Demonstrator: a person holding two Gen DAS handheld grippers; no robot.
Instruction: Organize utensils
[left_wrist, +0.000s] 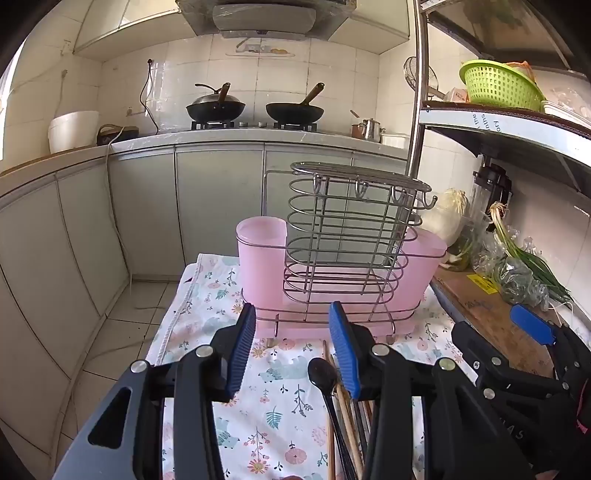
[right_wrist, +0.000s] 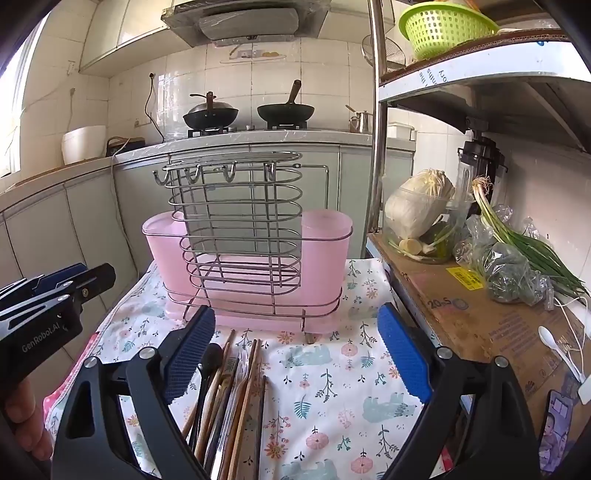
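Blue-padded left hand-held gripper (left_wrist: 292, 349), right hand-held gripper (right_wrist: 296, 354), both agape, tilted down

Both views look forward and slightly down along their own fingers, close above a flowered cloth (left_wrist: 280, 413). The left wrist view sits left of the right one. Both share the pink utensil rack (right_wrist: 251, 258) just ahead and the stove (left_wrist: 255, 123) far behind.

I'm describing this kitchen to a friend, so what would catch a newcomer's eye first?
The pink utensil holder with its wire rack stands mid-table on the floral cloth. A bundle of chopsticks and spoons lies before it, between the open grippers. A bright green basket sits on the shelf, upper right.
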